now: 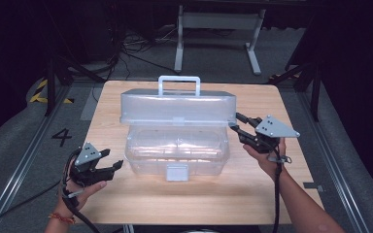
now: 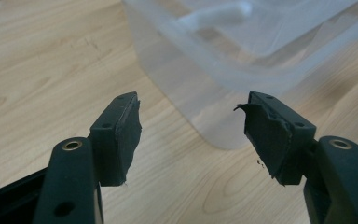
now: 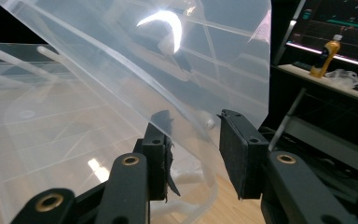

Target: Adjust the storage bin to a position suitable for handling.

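The right gripper (image 1: 234, 121), jaws parted around the lid (image 1: 177, 108) edge, meets the raised lid's right corner of a clear plastic storage box (image 1: 177, 150) mid-table (image 1: 184, 204). The left gripper (image 1: 112, 164) hovers open near the box's front-left corner.

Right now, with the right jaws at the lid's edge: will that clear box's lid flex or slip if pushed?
The lid is probably thin and flexy: it is see-through sheet plastic in the right gripper view. Its glossy glare suggests the jaws may slip. The clear storage box looks empty, so likely light; it may slide on the wooden table.
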